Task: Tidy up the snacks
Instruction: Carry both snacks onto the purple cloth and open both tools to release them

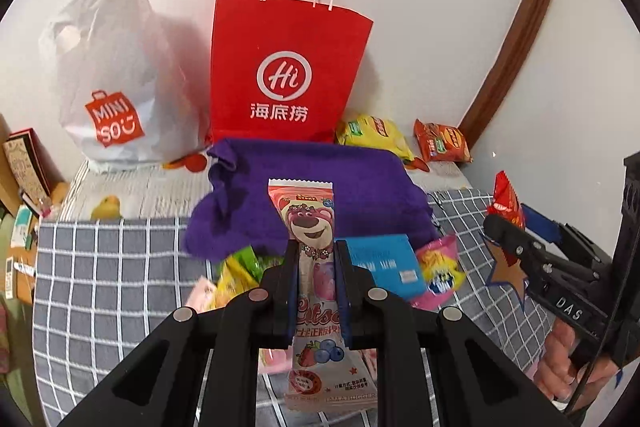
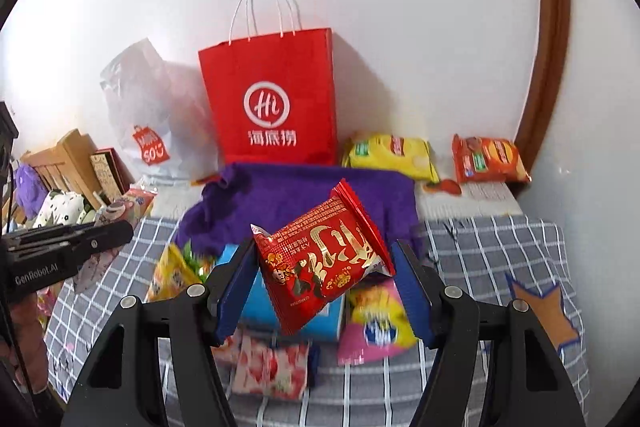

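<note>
My left gripper is shut on a pink bear snack packet, held upright above the snack pile. My right gripper is shut on a red foil snack packet, held tilted above the pile; it also shows at the right of the left wrist view. A red paper bag stands upright against the wall behind a purple cloth. Loose snacks lie below: a blue box, a pink-yellow packet, yellow-green packets, a strawberry packet.
A white plastic shopping bag stands left of the red bag. A yellow packet and an orange packet lie by the wall at the right. Grey checked bedding covers the surface. Boxes stand at the left.
</note>
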### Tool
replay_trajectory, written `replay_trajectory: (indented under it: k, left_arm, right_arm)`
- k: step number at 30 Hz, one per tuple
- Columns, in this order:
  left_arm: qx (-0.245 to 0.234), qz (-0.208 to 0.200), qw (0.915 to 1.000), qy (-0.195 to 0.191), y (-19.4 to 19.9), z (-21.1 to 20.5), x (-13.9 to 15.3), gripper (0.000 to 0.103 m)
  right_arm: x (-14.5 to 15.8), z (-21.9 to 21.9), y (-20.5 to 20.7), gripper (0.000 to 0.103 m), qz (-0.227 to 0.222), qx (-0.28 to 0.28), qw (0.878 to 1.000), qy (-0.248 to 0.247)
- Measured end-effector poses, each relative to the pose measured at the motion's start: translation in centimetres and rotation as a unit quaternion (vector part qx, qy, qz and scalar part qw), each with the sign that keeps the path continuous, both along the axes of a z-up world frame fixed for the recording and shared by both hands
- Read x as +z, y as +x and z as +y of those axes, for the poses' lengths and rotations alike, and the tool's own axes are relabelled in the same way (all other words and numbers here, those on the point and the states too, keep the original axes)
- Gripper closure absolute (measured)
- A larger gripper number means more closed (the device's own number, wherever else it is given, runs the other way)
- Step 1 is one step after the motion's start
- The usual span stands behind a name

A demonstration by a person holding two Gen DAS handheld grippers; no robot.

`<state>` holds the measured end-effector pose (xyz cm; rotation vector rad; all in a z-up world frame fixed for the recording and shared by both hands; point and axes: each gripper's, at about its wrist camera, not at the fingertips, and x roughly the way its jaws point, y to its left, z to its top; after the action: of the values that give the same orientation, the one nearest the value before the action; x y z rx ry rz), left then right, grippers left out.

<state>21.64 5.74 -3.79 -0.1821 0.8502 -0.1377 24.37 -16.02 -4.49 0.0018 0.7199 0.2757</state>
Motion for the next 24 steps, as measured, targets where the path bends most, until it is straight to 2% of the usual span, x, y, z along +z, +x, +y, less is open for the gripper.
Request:
replay_trajectory:
  k: [14,24]
  left_arm:
    - [-0.004,0.006,1.0000,0.002,7.3,0.7,-0.1,0.088]
    - [0.004,0.010,0.9996,0.026,12.6,1.0,-0.7,0.088]
  right_arm:
    - [0.5,1.1,8.0,0.037,0.001,0.003,1.000,-0.013]
    - [-1.1,1.1,13.9,0.037,0.023,0.005,1.000,-0.001]
